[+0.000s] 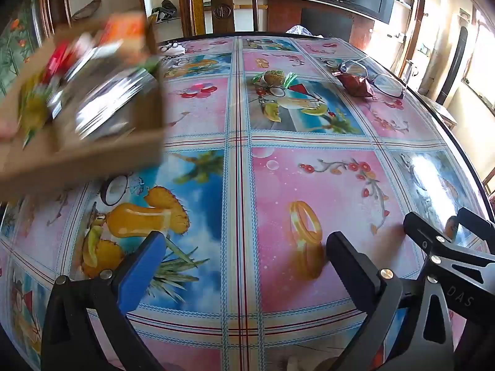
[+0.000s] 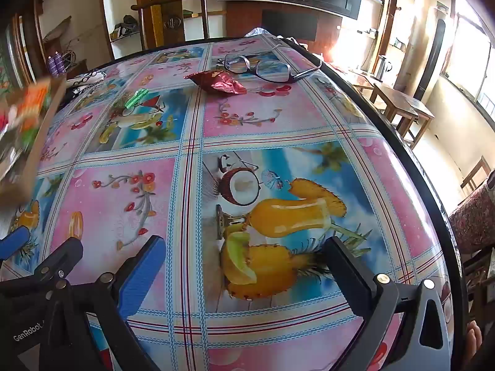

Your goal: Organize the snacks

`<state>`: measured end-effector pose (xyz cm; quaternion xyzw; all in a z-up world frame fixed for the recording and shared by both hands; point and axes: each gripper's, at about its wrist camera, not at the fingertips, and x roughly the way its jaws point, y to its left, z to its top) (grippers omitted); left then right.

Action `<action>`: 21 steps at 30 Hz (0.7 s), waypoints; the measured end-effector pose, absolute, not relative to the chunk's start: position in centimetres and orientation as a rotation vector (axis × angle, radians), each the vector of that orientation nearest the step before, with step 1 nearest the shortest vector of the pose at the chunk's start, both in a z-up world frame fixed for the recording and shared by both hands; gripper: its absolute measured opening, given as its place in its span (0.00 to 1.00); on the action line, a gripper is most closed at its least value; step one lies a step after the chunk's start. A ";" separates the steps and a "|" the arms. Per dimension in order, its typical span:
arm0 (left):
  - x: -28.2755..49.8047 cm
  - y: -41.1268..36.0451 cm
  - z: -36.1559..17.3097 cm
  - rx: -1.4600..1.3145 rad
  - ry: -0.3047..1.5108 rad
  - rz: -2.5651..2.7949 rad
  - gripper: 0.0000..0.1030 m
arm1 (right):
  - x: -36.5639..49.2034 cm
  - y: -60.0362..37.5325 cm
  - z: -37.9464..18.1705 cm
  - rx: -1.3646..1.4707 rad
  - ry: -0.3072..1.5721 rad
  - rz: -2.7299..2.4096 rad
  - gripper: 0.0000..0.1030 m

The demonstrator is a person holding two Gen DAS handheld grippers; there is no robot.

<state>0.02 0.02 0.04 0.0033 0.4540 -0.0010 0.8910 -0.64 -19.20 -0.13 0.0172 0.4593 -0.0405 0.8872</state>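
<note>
A cardboard box full of several bright snack packets shows at the upper left, blurred and tilted over the table's left side; its edge also shows in the right wrist view. A red foil snack packet lies at the far right of the table. A small green wrapper lies near the far middle. My left gripper is open over the patterned tablecloth, nothing between its fingers. My right gripper is open beside it, also empty, and its black fingers show in the left wrist view.
Black-rimmed glasses lie just behind the red packet. A black-and-white item sits at the far left. A wooden chair stands behind the table. The table's dark rim curves along the right.
</note>
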 end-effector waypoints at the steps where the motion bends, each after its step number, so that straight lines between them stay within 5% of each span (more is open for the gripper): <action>1: 0.0 0.0 0.1 0.007 0.943 -0.002 1.00 | -0.6 -19.2 -0.1 0.039 0.953 -0.083 0.99; 21: 0.0 0.0 -0.1 0.008 0.941 -0.002 1.00 | -0.7 -19.2 -0.1 0.040 0.951 -0.082 0.99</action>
